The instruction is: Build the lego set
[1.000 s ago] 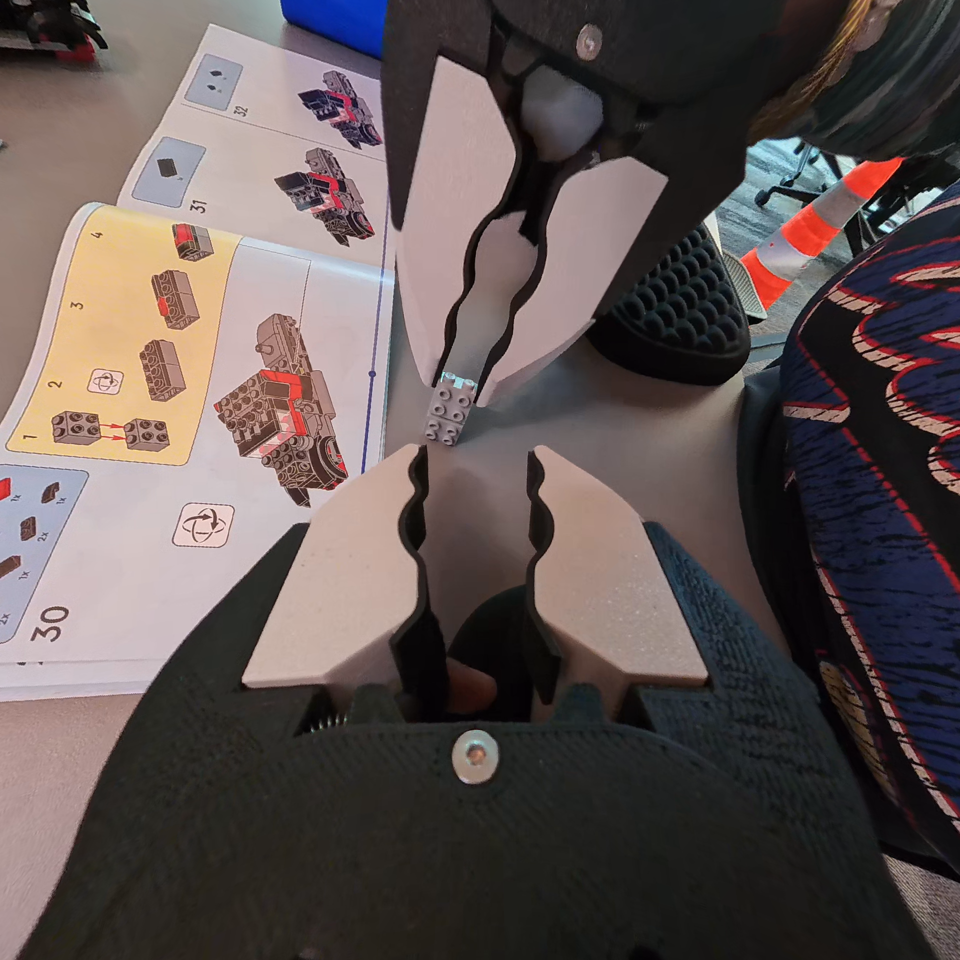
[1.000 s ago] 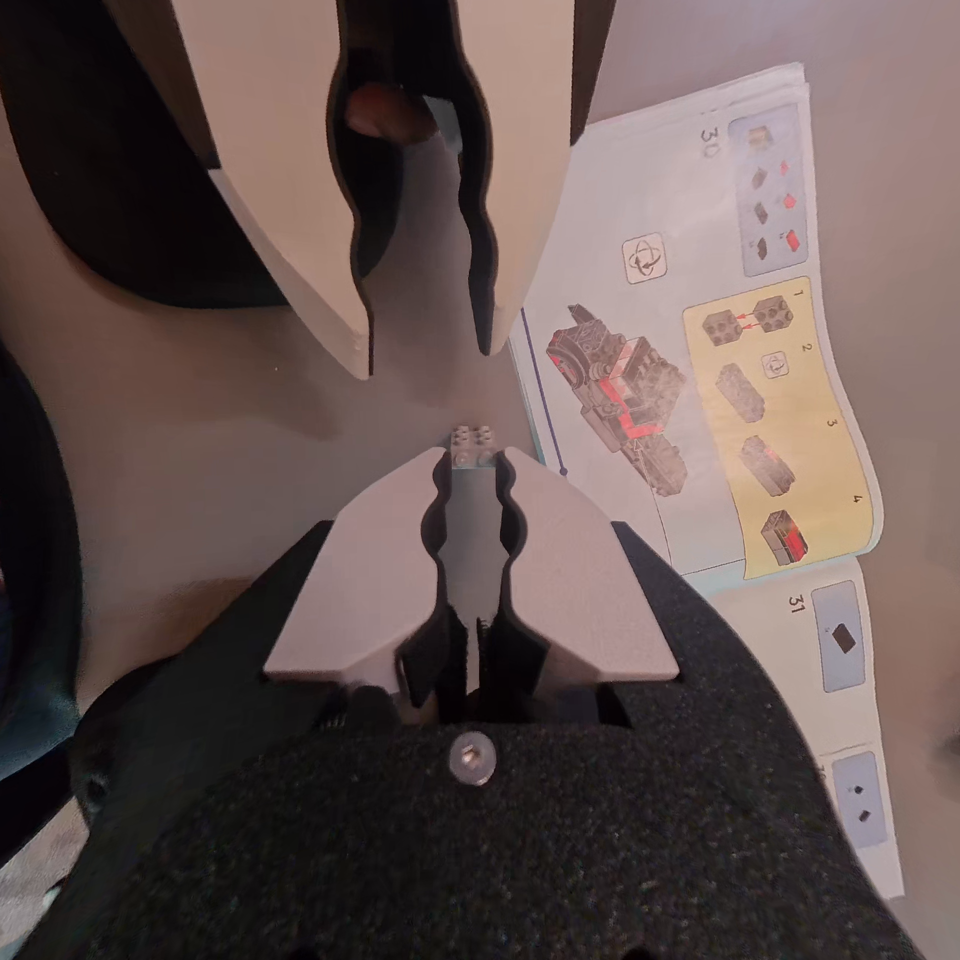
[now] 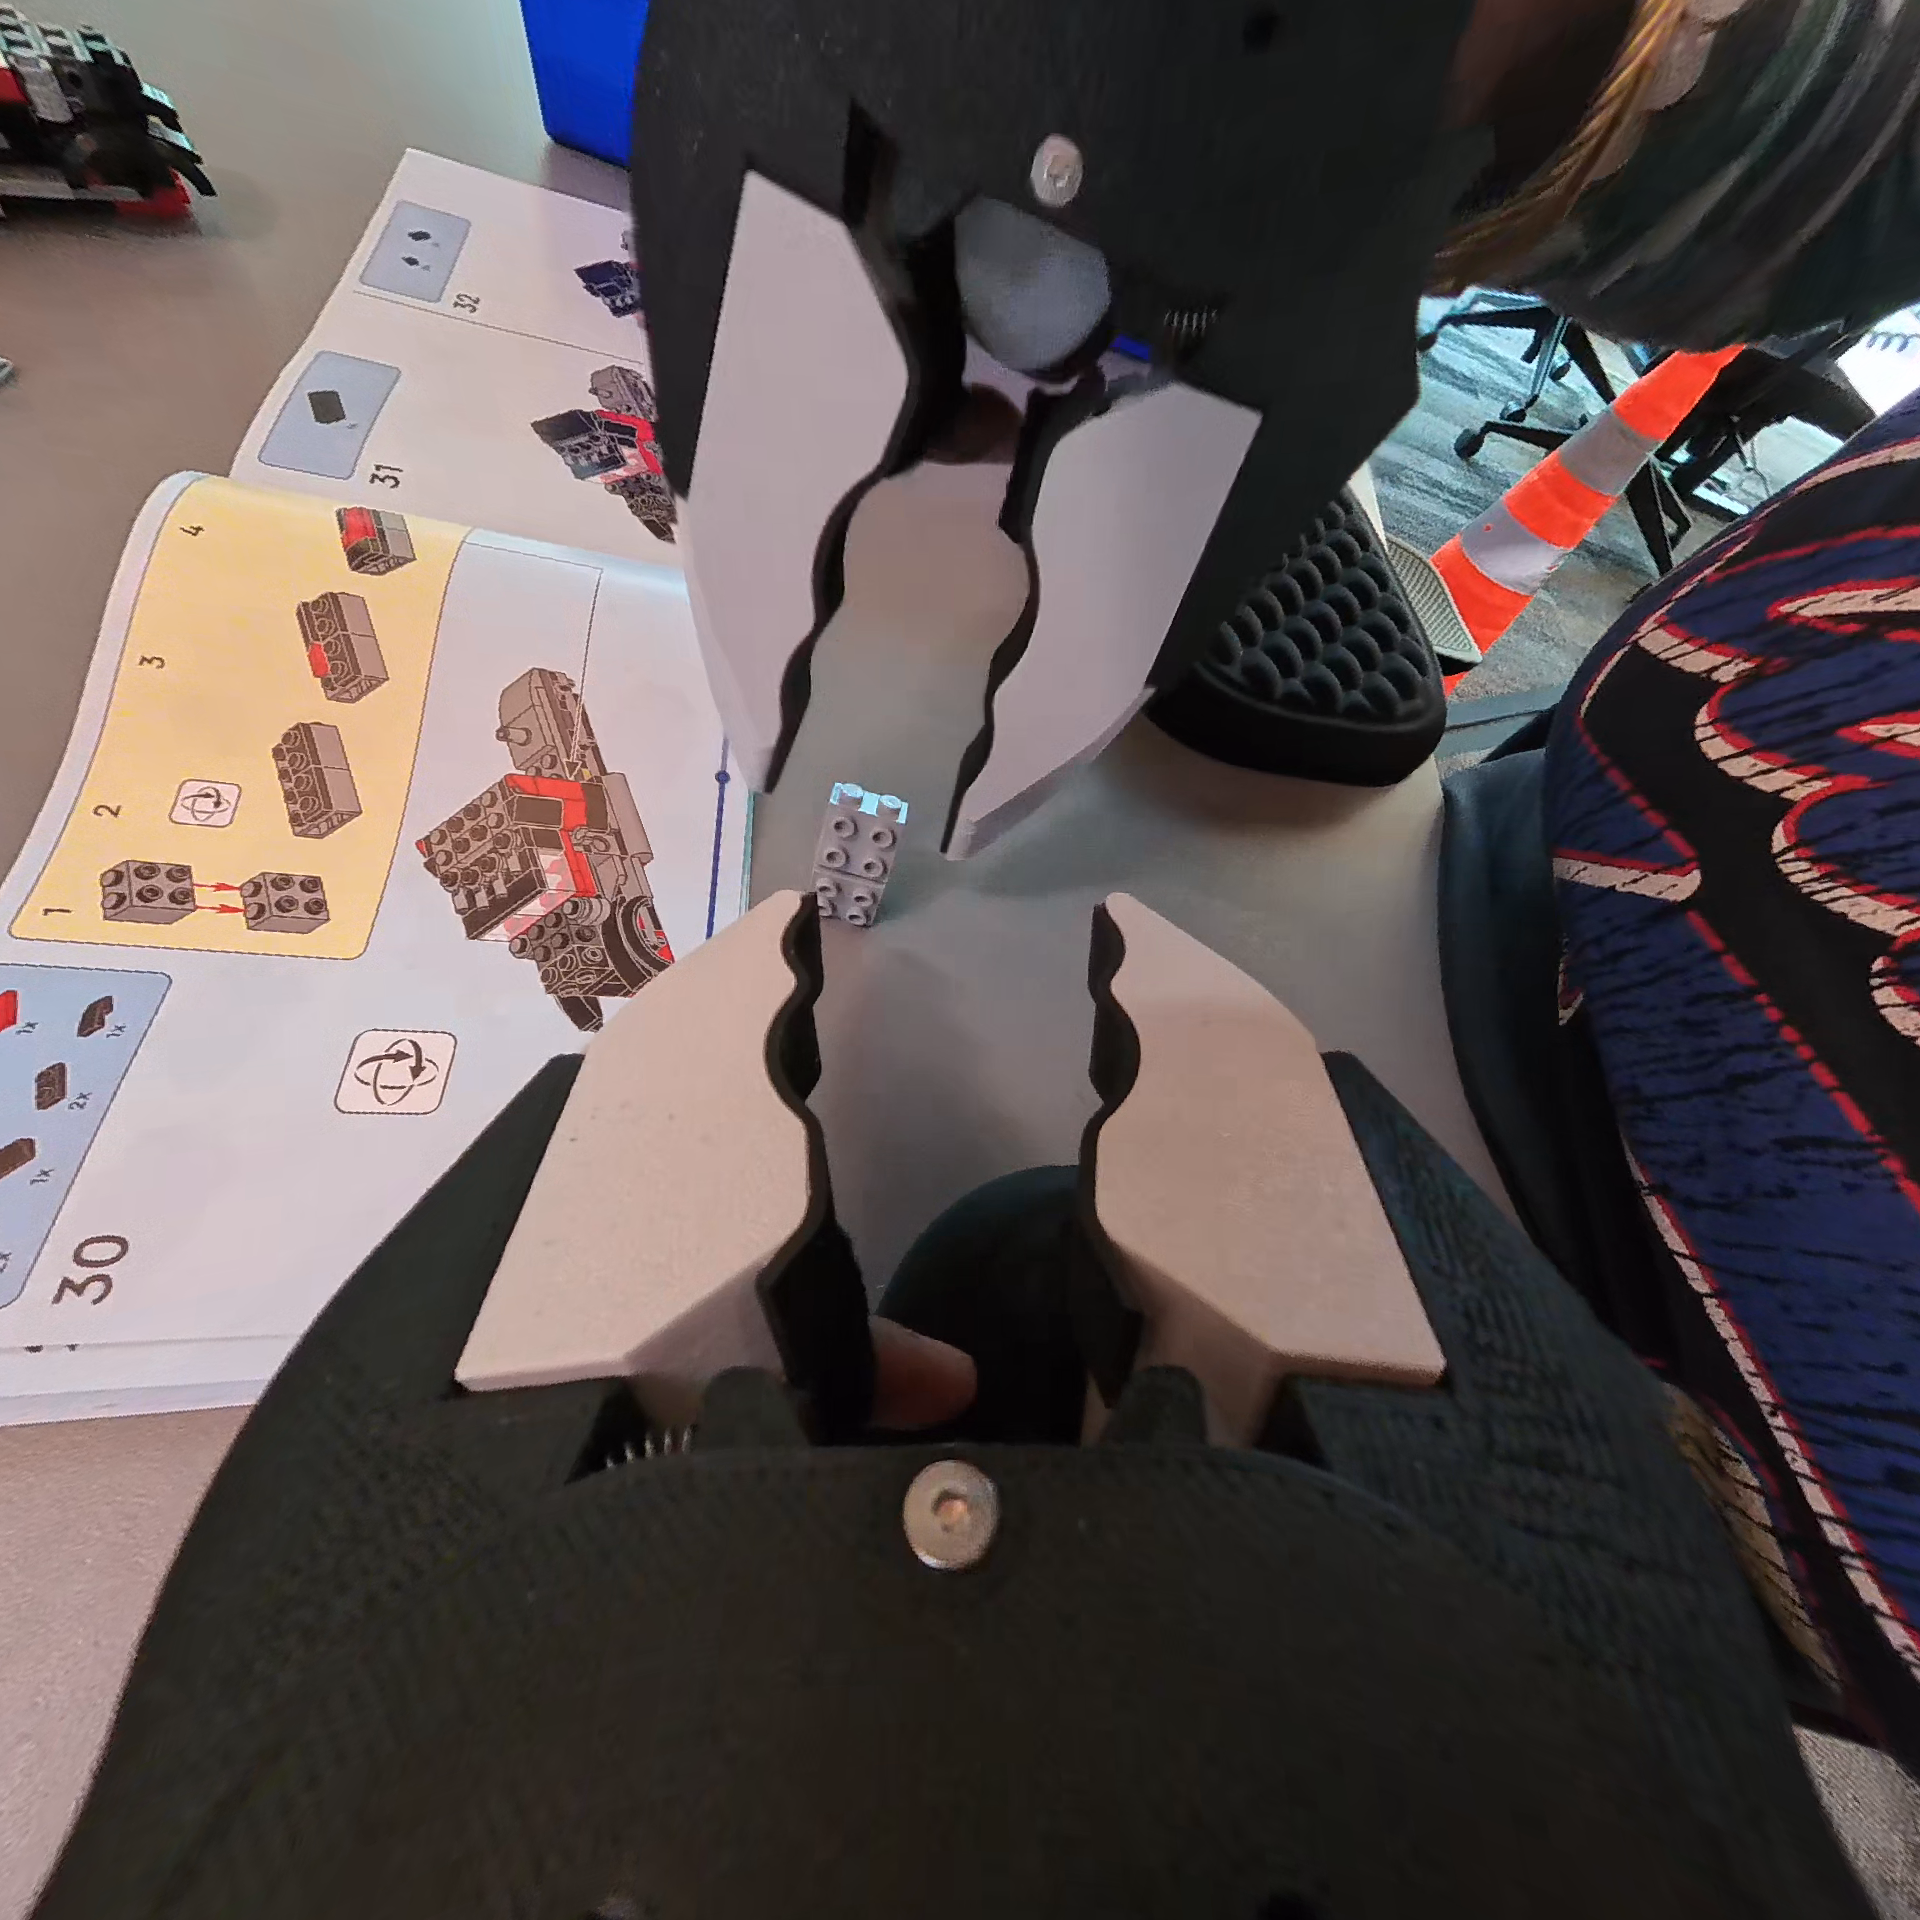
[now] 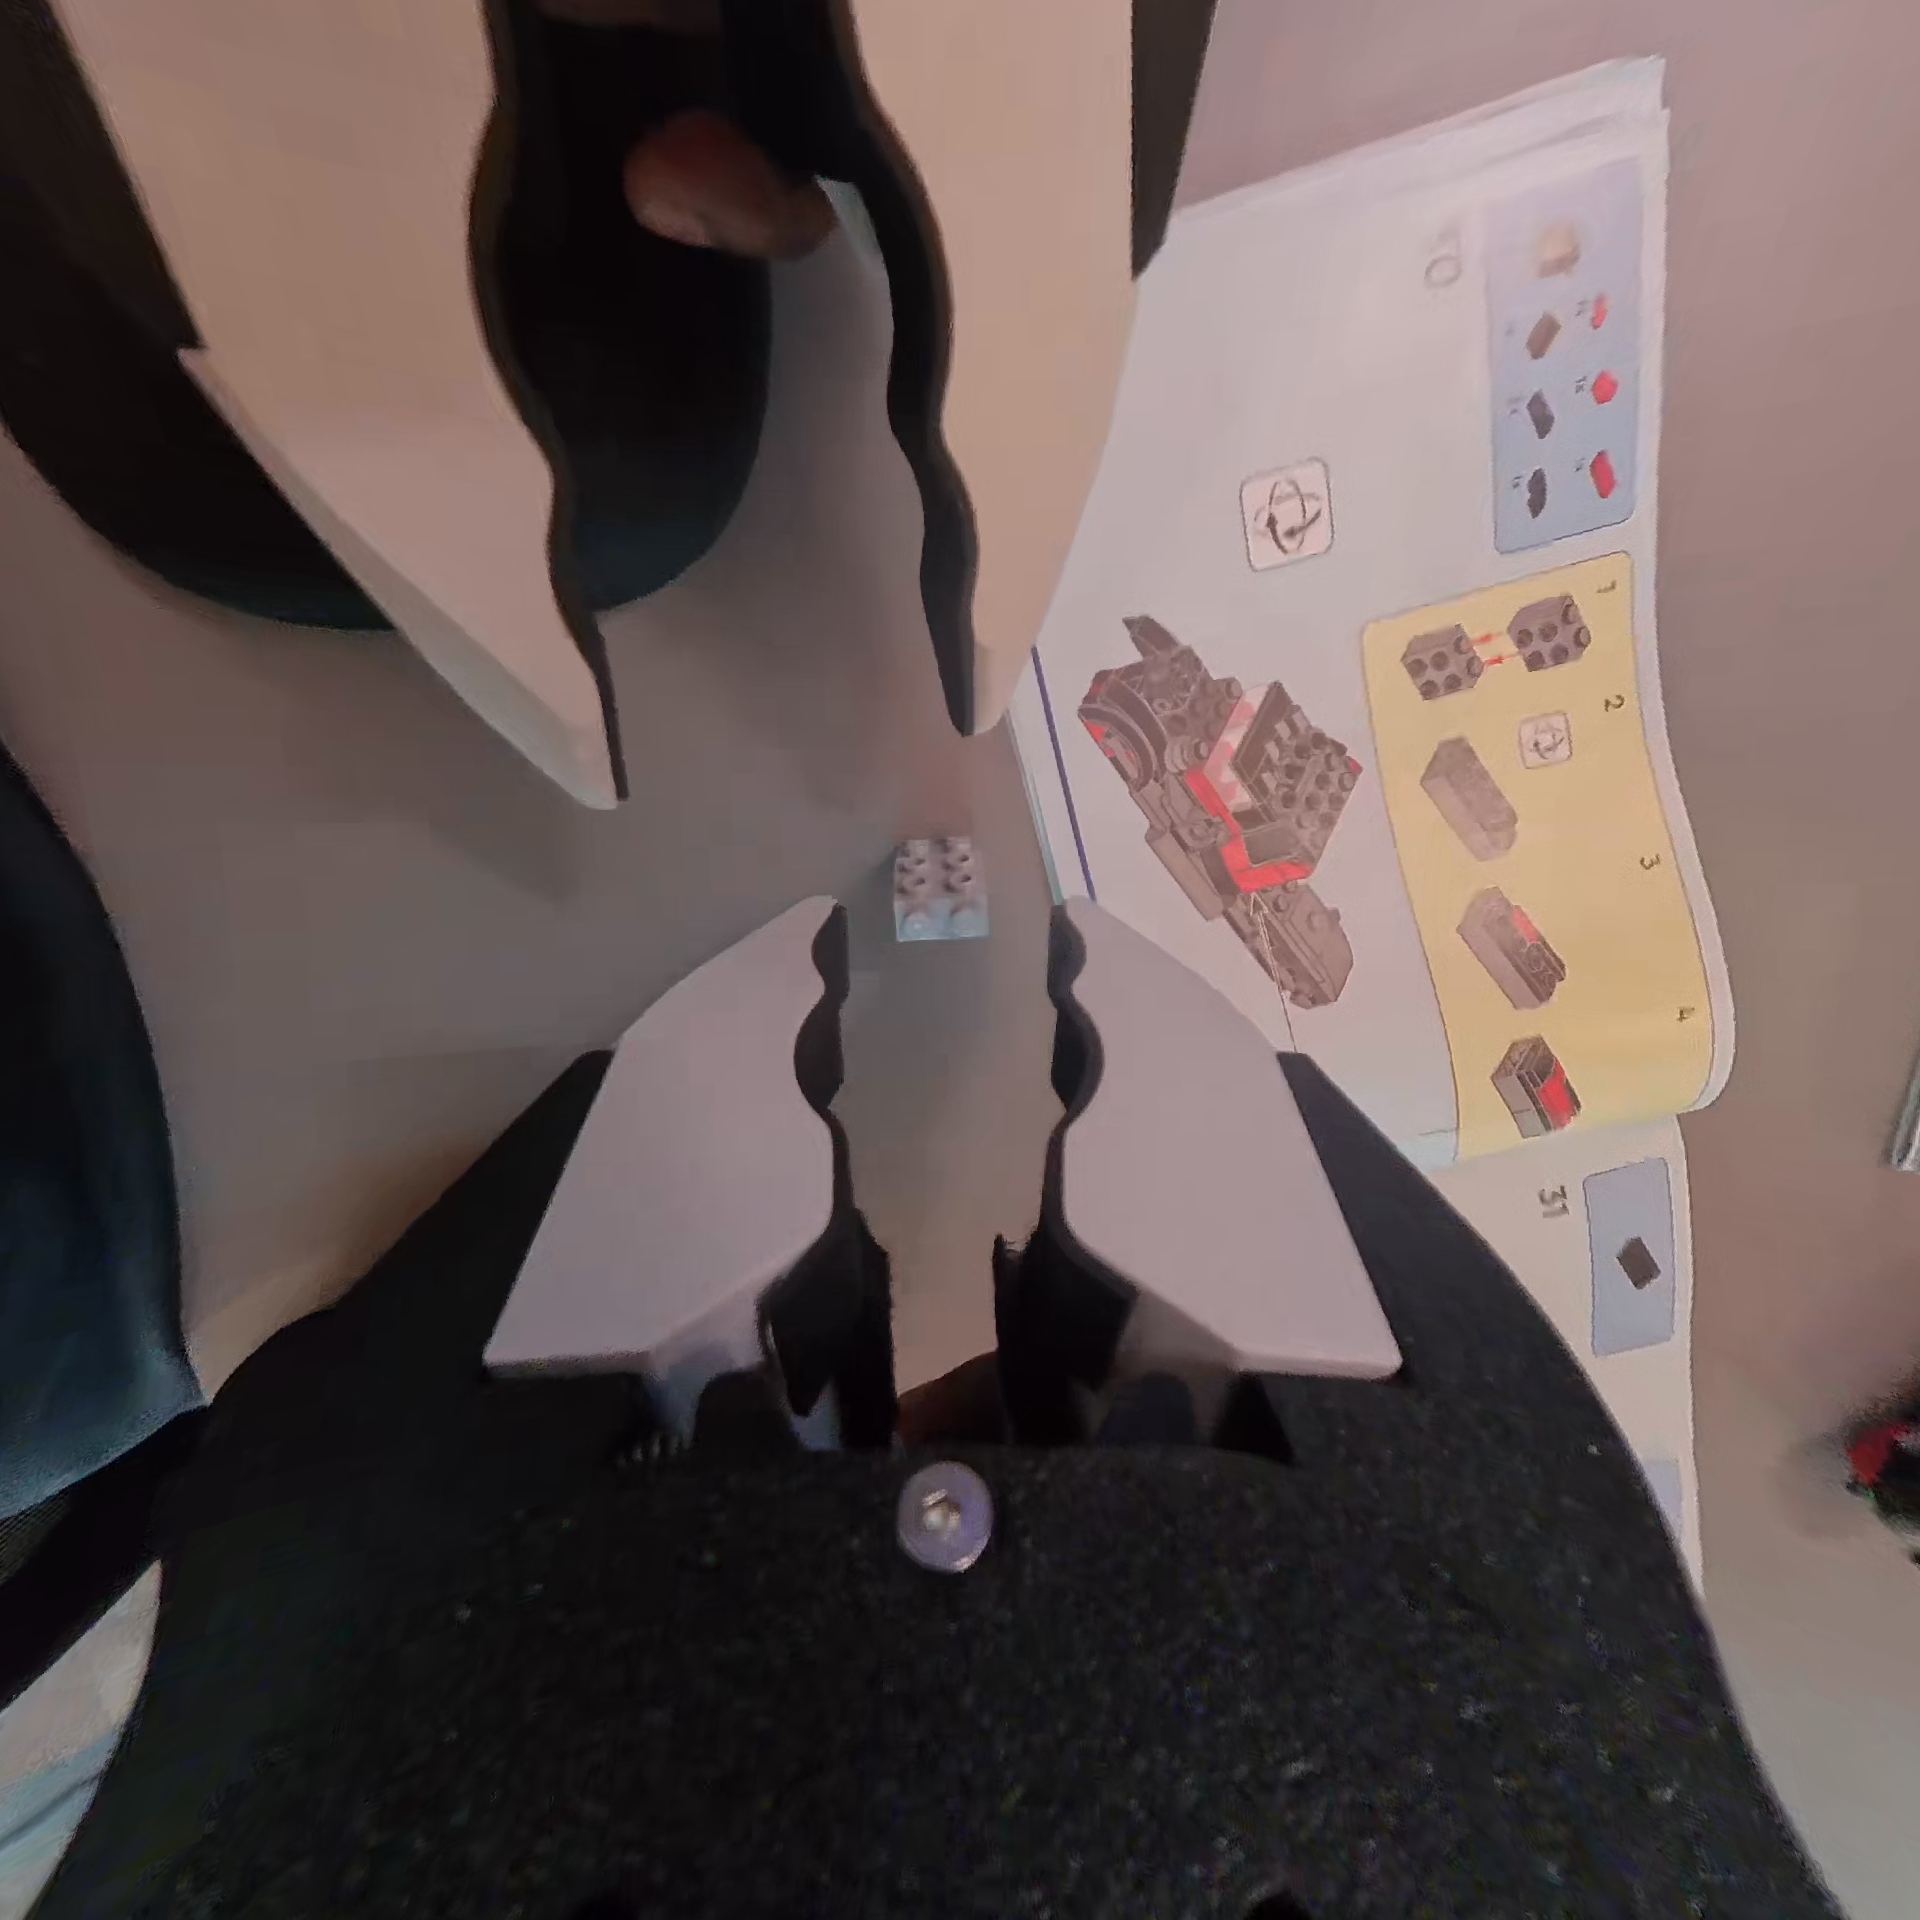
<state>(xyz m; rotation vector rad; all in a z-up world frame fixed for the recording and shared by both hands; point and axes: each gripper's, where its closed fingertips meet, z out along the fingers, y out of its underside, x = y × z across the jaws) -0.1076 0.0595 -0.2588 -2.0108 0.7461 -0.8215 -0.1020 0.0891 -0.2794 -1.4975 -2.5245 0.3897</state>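
Brick (image 3: 860,868) stood free between both grippers (image 3: 954,909) (image 4: 945,909), fingers apart; only the left view showed a cone (image 3: 1558,499).

Toy model (image 3: 88,114): upper left, cut by frame edge.
Booklet (image 3: 312,935): upper pages hidden behind far gripper (image 3: 862,821).

each gripper has a black, grainy body with a silver screw (image 3: 950,1510) set in the middle, and two pale grey wedge-shaped fingers (image 3: 665,1164) whose inner edges are lined with wavy black pads. a small coiled spring (image 3: 662,1442) shows at the base of the left gripper (image 3: 954,914) fingers, and the right gripper (image 4: 945,914) carries the same screw (image 4: 943,1517) and pale fingers (image 4: 1195,1164). the person wears a dark shirt (image 3: 1756,883) printed with blue, red and cream lines.
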